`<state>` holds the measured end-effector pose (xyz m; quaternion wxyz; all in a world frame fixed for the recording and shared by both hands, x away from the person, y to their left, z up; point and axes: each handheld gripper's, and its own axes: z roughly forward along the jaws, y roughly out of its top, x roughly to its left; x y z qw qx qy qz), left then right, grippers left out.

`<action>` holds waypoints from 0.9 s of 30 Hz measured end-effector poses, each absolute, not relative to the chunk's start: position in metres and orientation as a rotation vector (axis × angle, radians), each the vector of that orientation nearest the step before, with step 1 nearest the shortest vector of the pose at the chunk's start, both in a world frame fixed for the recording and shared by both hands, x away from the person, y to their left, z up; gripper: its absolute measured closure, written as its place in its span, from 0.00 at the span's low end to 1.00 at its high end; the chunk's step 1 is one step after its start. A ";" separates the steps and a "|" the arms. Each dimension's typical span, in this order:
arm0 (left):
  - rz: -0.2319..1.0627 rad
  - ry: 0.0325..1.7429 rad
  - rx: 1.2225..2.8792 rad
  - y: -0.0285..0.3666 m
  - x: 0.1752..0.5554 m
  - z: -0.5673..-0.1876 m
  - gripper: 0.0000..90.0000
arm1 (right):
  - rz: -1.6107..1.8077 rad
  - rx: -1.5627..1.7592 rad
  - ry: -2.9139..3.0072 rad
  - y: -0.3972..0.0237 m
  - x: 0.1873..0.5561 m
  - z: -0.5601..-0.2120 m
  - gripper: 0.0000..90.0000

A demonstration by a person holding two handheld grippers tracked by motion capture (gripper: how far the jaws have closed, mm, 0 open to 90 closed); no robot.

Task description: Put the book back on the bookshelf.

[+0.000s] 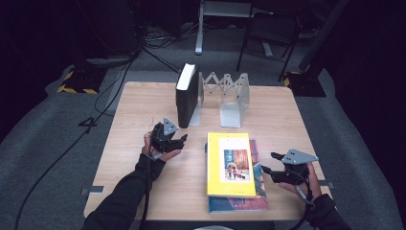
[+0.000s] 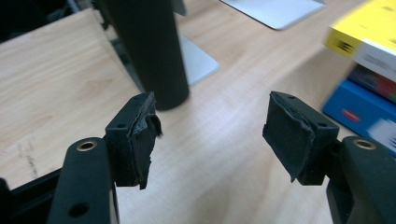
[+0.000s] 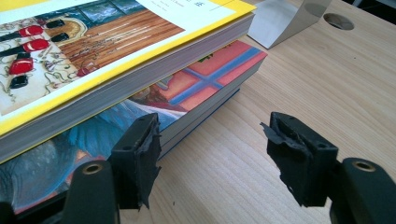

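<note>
On the wooden table, a black book standing up straight against the metal book stand at the far side. Near the front, a yellow book lying flat on top of a blue book, both to the right of the middle. Left gripper just in front of the black book, jaws apart with nothing between them, only bare table under them in the left gripper view. Right gripper low by the right edge of the stacked books, jaws wide and empty too, one jaw right beside the blue book's corner in the right gripper view, not squeezing it.
</note>
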<state>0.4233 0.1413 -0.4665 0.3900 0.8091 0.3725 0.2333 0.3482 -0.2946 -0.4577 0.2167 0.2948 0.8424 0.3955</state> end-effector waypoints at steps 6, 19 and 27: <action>0.586 0.854 2.160 0.145 0.407 -0.472 0.36 | 1.111 0.787 2.352 -0.291 0.344 -0.456 0.42; 0.406 0.676 2.256 0.156 0.373 -0.479 0.34 | 1.129 0.770 2.347 -0.285 0.334 -0.448 0.41; 0.325 0.577 2.319 0.154 0.356 -0.486 0.34 | 1.155 0.726 2.370 -0.274 0.324 -0.442 0.41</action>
